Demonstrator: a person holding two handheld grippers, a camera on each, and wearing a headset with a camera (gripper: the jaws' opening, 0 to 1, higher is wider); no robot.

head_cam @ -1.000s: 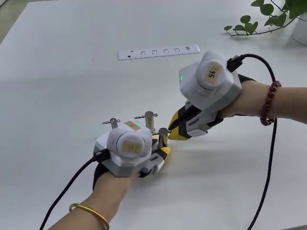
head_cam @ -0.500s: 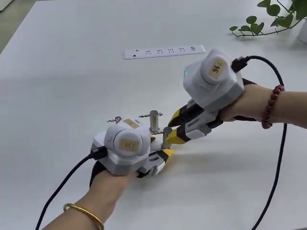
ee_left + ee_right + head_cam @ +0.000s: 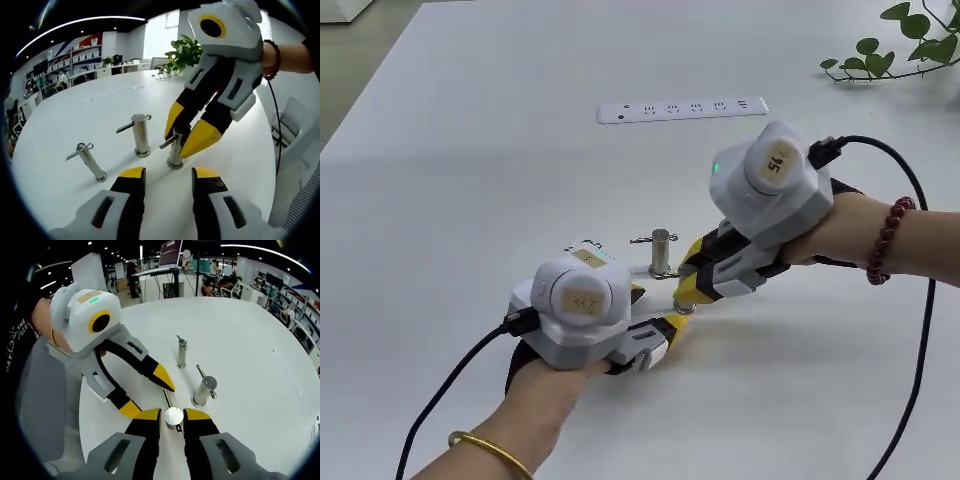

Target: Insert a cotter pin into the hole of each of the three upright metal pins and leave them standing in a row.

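Right gripper view: metal pin sits gripped within right claw.

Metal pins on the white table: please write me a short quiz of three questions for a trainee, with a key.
1. True or false: the left gripper is open, with nothing between its jaws.
2. How many metal pins are on the white table? A two, B three, C five.
3. Which gripper clamps a metal pin?
Key: 1 true; 2 B; 3 the right gripper.
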